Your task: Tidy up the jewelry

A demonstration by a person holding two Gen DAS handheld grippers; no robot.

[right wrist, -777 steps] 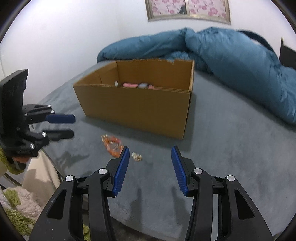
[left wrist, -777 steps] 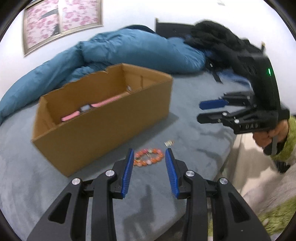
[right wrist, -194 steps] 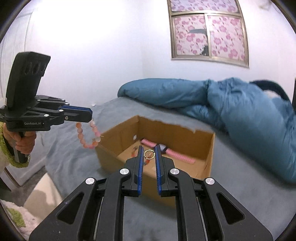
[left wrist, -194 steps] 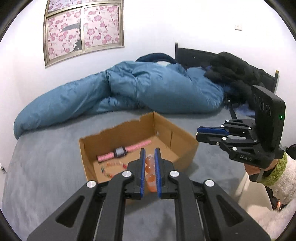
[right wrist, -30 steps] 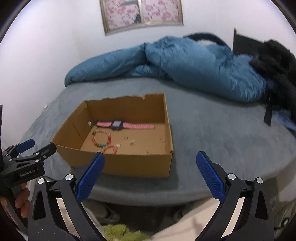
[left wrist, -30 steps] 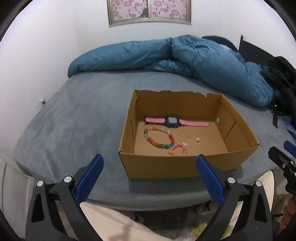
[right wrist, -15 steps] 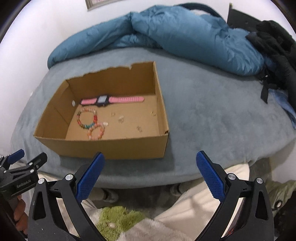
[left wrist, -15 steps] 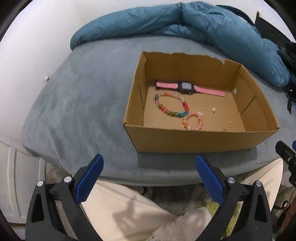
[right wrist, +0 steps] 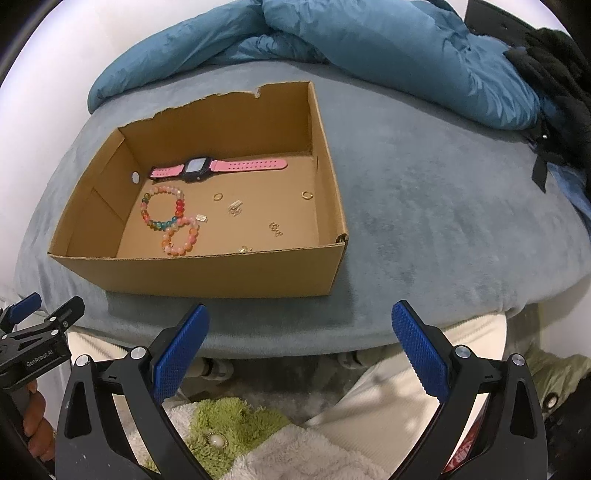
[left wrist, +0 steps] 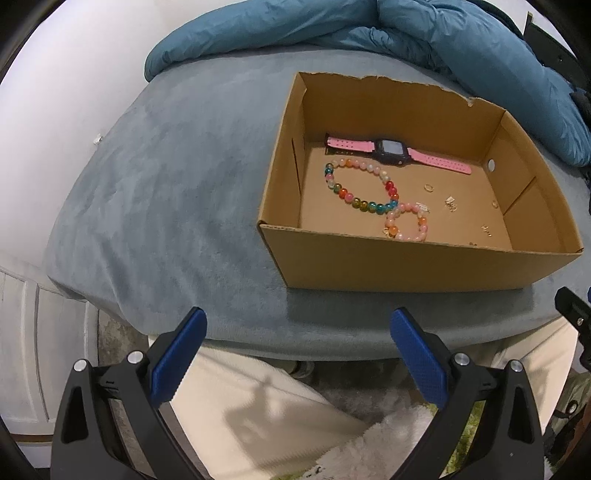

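Observation:
An open cardboard box [left wrist: 399, 267] [right wrist: 229, 275] stands near the front edge of the bed. Inside lie a pink-strapped watch [left wrist: 392, 150] [right wrist: 199, 168], a multicoloured bead bracelet [left wrist: 354, 199] [right wrist: 162, 222], a smaller pink bead bracelet [left wrist: 406, 234] [right wrist: 181, 245], gold rings [right wrist: 307, 195] and small earrings [right wrist: 235, 207]. My left gripper [left wrist: 297, 354] hangs wide open in front of the box, below the bed edge, with nothing between its fingers. My right gripper [right wrist: 301, 343] is likewise wide open and empty. The left gripper [right wrist: 33, 314] also shows at the right wrist view's left edge.
A grey-blue bed cover [left wrist: 166, 177] [right wrist: 443, 206] carries the box, with a blue duvet [left wrist: 406, 33] [right wrist: 369, 40] heaped behind. Dark clothing [right wrist: 561, 85] lies at far right. Below are the person's light trousers [left wrist: 258, 406] and a fluffy green-white rug [right wrist: 236, 421].
Both grippers have tilted further down and moved in closer, so the box looks larger and its floor shows more fully. Both stay wide open and empty.

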